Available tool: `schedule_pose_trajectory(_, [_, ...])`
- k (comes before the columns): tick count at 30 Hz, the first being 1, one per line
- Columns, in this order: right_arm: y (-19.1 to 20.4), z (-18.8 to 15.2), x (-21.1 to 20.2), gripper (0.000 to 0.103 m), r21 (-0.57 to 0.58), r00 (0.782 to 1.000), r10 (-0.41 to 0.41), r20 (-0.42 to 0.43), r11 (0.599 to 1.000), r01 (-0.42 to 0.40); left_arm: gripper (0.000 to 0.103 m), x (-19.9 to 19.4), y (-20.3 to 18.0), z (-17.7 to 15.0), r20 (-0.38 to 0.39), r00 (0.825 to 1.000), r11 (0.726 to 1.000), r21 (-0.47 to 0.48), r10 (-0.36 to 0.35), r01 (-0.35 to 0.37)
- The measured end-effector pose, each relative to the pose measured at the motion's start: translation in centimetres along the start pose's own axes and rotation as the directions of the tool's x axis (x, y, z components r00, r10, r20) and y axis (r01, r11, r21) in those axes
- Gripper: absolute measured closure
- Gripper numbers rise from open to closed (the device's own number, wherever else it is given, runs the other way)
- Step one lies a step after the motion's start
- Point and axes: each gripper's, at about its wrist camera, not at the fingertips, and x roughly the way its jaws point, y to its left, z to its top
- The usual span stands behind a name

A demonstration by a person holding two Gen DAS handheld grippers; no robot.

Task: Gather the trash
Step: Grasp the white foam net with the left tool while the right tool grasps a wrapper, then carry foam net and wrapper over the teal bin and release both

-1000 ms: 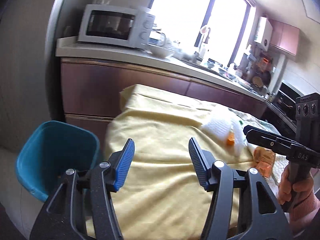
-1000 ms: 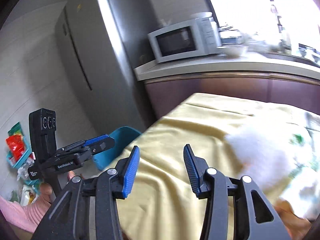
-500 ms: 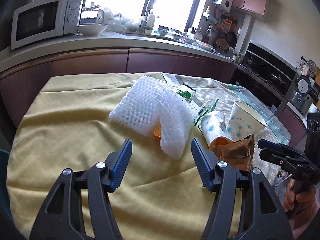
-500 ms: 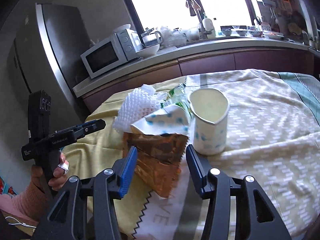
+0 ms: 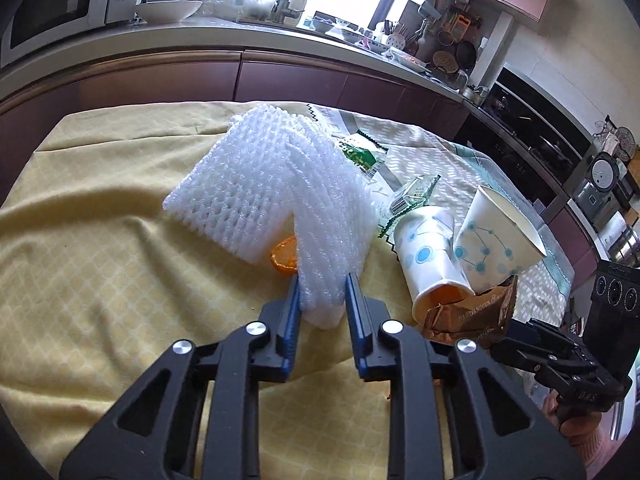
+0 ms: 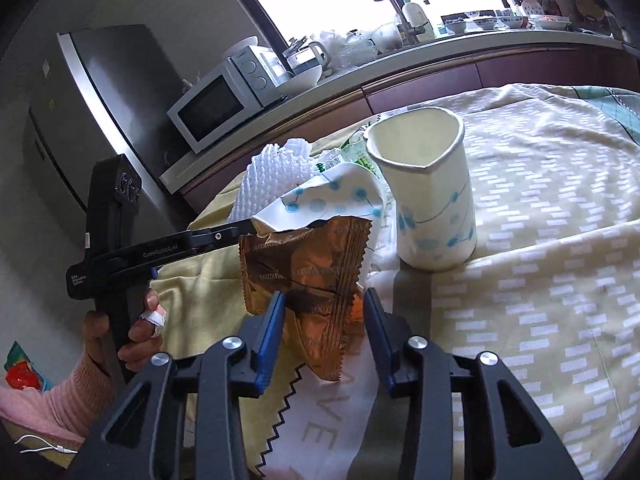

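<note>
A white foam net sleeve (image 5: 276, 188) lies on the yellow tablecloth (image 5: 100, 272). My left gripper (image 5: 322, 294) is shut on its near end. An orange peel (image 5: 285, 257) sits under the foam. A brown snack wrapper (image 6: 308, 276) stands between the jaws of my right gripper (image 6: 324, 312), which are partly open around it without pinching it. A crushed dotted paper cup (image 6: 332, 200) leans on the wrapper. An upright dotted paper cup (image 6: 428, 196) stands just right of it. The foam also shows in the right wrist view (image 6: 272, 176).
A green sachet (image 5: 360, 154) and a clear wrapper (image 5: 416, 192) lie behind the cups. A kitchen counter with a microwave (image 6: 224, 96) and a fridge (image 6: 84, 120) stand behind the table. The patterned cloth (image 6: 552, 280) stretches to the right.
Both grippers have moved in toward the trash. The left has closed on the foam net. The right has narrowed around the brown wrapper.
</note>
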Motion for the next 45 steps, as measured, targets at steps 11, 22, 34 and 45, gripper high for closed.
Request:
schedule_pose_trajectory(11, [2.6,0.0,-1.2,0.098,-0.079,0.997,0.080,0.003,0.994,-0.080,0.091,-4.4,-0.3,-0.9,0.088,0.996,1.000,0.024,-0.008,0.006])
schedule_pose_trajectory(22, [6.6,1.1,-1.4,0.101,-0.160,0.985,0.170,0.010,0.973,-0.166,0.091,-11.4,2.8,-2.6,0.180,0.981,0.997,-0.022,0.078,-0.076])
schedule_pose_trajectory(34, [11.3,1.6,1.6,0.101,-0.208,0.959,0.280,-0.037,0.937,-0.282,0.091,-17.7,6.0,-5.0,0.238,0.951,0.979,-0.095,0.199,-0.181])
schedule_pose_trajectory(45, [15.0,2.4,4.8,0.101,-0.227,0.922,0.373,-0.106,0.894,-0.387,0.091,-21.4,8.7,-7.1,0.253,0.924,0.953,-0.166,0.288,-0.252])
